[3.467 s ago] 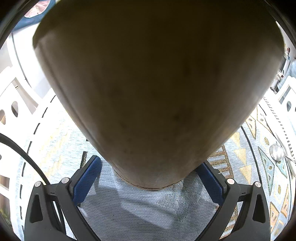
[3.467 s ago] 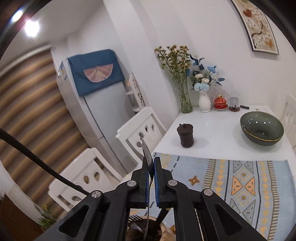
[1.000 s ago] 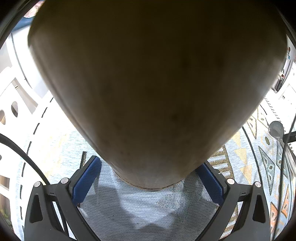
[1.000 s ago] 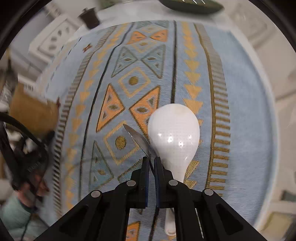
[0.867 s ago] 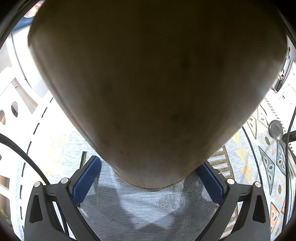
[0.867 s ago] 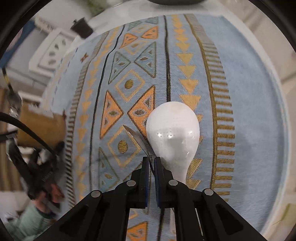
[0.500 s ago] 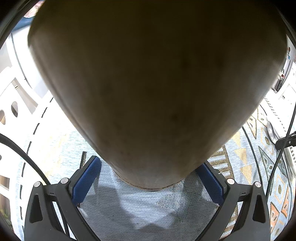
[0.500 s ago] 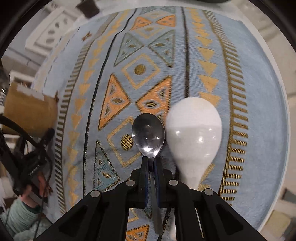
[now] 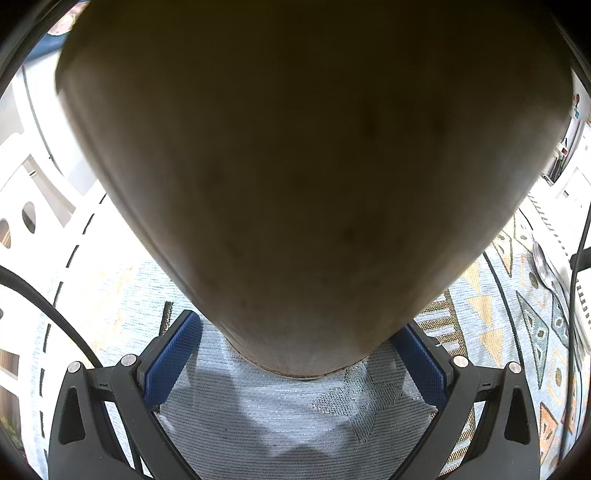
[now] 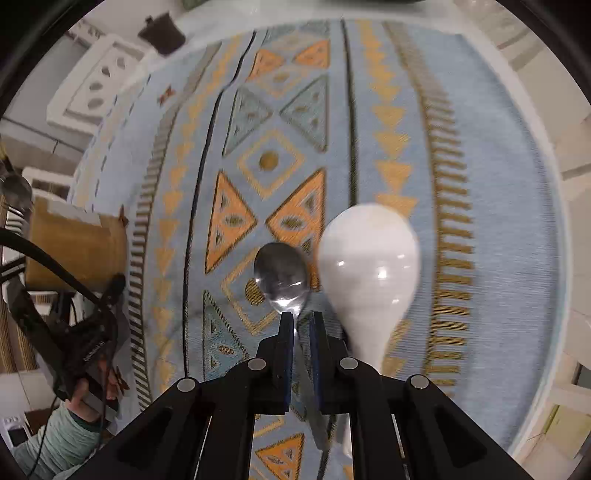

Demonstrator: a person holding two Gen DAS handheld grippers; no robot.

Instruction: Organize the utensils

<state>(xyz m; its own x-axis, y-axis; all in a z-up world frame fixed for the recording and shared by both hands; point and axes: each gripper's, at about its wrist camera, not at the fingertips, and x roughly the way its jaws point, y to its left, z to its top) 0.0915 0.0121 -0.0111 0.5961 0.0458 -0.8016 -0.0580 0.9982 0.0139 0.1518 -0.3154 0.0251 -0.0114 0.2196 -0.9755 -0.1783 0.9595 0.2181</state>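
On the patterned table mat (image 10: 491, 155), a metal spoon (image 10: 281, 275) lies bowl-up just beside a white ceramic spoon (image 10: 369, 266), the two side by side with handles running back under the right gripper (image 10: 302, 325). That gripper points steeply down over the metal spoon's neck; its jaws have just been opening and now stand at a narrow gap, the handle passing between them, though whether the pads yet clear the metal cannot be told. I judge the spoon as set down, release in progress. The left gripper (image 9: 295, 363) stands wide, its blue pads (image 9: 173, 360) pressed on either side of a tan utensil holder (image 9: 314, 166), which fills nearly all of that view and rests on the mat. From the right wrist view the same holder sits well apart at the mat's left edge, with further metal utensils (image 10: 14, 190) showing at its mouth; their number cannot be made out. The person's left hand (image 10: 85, 398), in a pale green sleeve (image 10: 55, 439), steadies that gripper. Assessment: two spoons laid out in a row, at least some pieces remaining in the holder, so the task appears partly complete. A dark lidded cup (image 10: 162, 29) stands beyond the mat, untouched.
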